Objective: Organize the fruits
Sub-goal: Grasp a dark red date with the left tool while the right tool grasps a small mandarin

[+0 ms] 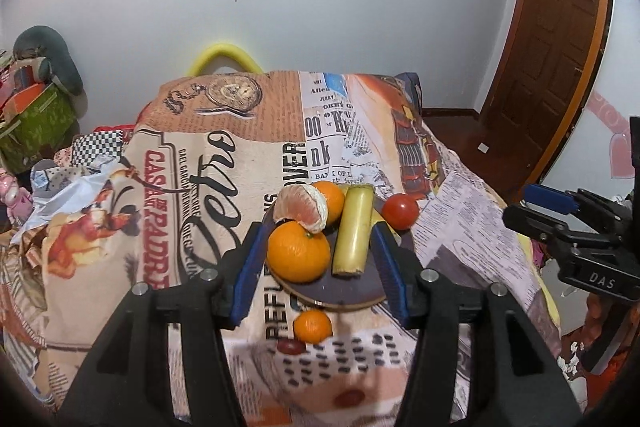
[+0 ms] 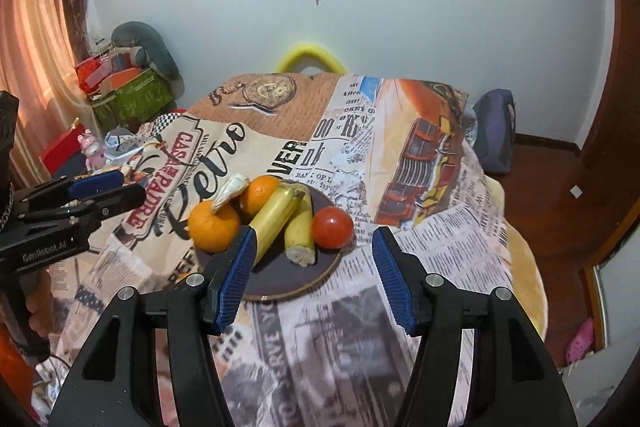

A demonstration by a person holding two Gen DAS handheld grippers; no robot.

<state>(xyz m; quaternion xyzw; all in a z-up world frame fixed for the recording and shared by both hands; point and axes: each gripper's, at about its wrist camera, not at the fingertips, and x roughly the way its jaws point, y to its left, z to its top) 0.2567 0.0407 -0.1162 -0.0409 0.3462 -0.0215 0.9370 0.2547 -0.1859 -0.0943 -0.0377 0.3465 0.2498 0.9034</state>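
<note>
A dark round plate [image 1: 352, 289] [image 2: 280, 279] sits on the printed tablecloth. It holds two oranges [image 1: 298, 257] [image 2: 214, 227], a peeled orange half [image 1: 304, 207], two bananas [image 1: 354, 227] [image 2: 276, 217] and a red tomato [image 1: 400, 211] [image 2: 332, 227]. A small mandarin [image 1: 313, 325] lies on the cloth just in front of the plate. My left gripper [image 1: 320, 267] is open and empty, hovering over the plate's near side. My right gripper [image 2: 312, 271] is open and empty above the plate's near right edge.
The cloth-covered table [image 1: 240, 167] drops off at its right edge toward a wooden floor and door [image 1: 552, 47]. Clutter and a green box [image 2: 128, 95] stand at the left. A yellow chair back [image 2: 310, 57] rises behind the table.
</note>
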